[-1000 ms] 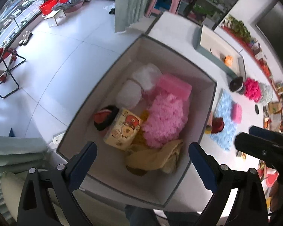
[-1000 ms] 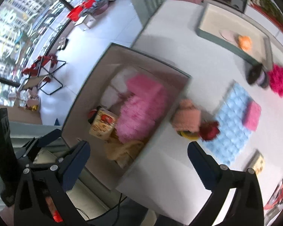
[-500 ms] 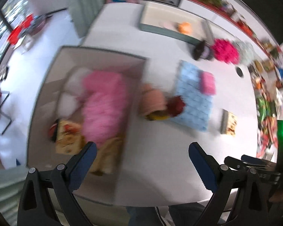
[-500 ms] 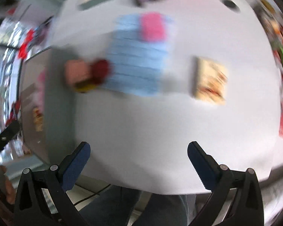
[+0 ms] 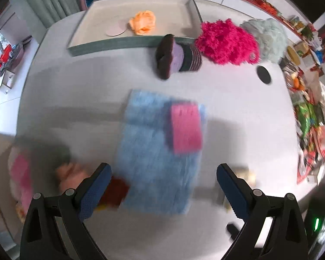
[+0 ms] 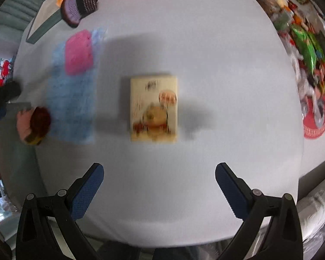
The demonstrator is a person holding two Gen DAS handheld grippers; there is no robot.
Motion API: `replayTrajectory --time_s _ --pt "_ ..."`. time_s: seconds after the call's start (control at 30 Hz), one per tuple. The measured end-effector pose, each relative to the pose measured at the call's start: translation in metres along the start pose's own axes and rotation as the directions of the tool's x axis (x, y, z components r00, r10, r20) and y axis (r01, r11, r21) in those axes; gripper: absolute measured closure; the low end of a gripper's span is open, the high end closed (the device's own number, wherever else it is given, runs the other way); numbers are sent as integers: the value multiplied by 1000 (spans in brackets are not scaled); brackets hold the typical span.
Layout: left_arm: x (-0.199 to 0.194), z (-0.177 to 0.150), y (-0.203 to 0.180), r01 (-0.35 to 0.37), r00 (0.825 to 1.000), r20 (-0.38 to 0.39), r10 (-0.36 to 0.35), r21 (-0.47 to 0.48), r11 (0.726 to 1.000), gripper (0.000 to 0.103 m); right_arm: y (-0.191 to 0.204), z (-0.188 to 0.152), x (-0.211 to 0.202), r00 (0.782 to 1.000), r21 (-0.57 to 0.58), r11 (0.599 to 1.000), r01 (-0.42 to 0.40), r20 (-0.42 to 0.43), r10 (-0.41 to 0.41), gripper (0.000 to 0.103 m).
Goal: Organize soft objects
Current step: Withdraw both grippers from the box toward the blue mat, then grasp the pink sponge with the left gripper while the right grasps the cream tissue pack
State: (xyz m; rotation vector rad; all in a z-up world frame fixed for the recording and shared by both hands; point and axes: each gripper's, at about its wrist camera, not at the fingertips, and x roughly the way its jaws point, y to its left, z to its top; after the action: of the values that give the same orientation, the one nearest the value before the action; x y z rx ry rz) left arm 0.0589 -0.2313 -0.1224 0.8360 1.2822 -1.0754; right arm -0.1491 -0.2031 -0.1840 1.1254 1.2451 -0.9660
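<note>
My right gripper [image 6: 159, 190] (jaws apart, empty) may skid the tissue pack [image 6: 153, 109], frame centre, if closed off-centre.

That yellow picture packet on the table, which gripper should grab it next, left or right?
Probably the right. The right gripper is open and the packet lies straight ahead between its fingers. The left gripper, also open, faces the blue cloth, with the packet off beside its right finger.

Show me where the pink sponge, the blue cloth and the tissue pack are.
pink sponge [image 5: 185, 127], left wrist view, middle of its top face.
blue cloth [image 5: 153, 169], left wrist view, bare middle below the sponge.
tissue pack [image 6: 153, 108], right wrist view, centre of its printed face.
</note>
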Motion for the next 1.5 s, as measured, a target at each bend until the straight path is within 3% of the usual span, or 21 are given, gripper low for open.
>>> replayTrajectory --time_s 0.2,0.37,0.5,0.53,0.73,0.83,0.93,0.97,1.03,1.1,1.13,1.3,1.5 --pt "52 29 -20 -50 998 -37 49 -29 998 5 4 30 27 999 -22 999 48 12 -48 0" --pt "78 30 -18 -84 994 -72 79 -63 995 5 -4 43 48 997 -1 997 73 -21 -73 0" --pt "91 30 -16 -108 990 -96 101 -70 992 4 4 51 51 992 -55 990 128 3 -128 0" --pt "93 30 -14 -100 991 -100 92 -76 992 1 5 52 51 992 -54 990 127 4 -127 0" --pt "93 26 -8 -93 994 -70 87 -94 991 0 4 43 48 991 -51 991 127 40 -125 0" --pt "94 27 -9 -108 987 -130 98 -68 992 0 4 32 47 991 -58 990 128 51 -125 0" --pt "78 27 -12 -123 991 -55 120 -55 991 0 3 17 49 992 -110 986 128 3 -129 0" --pt "76 26 -14 -115 993 -45 113 -46 992 4 5 17 51 992 -113 986 125 2 -126 0" --pt "77 26 -19 -95 994 -64 93 -21 995 41 5 19 49 992 -109 986 126 24 -124 8" --pt "78 26 -21 -89 993 -76 87 -16 996 48 5 17 40 991 -128 983 129 62 -122 25" --pt "78 27 -21 -74 994 -81 72 -14 997 58 6 16 36 990 -142 982 128 72 -118 45" --pt "65 29 -30 -43 996 -83 42 -2 999 59 -1 8 23 998 -177 983 44 52 -35 47" --pt "28 -1 -37 -2 998 -69 3 26 1000 59 -16 -6 -1 999 -176 984 -10 45 18 47"
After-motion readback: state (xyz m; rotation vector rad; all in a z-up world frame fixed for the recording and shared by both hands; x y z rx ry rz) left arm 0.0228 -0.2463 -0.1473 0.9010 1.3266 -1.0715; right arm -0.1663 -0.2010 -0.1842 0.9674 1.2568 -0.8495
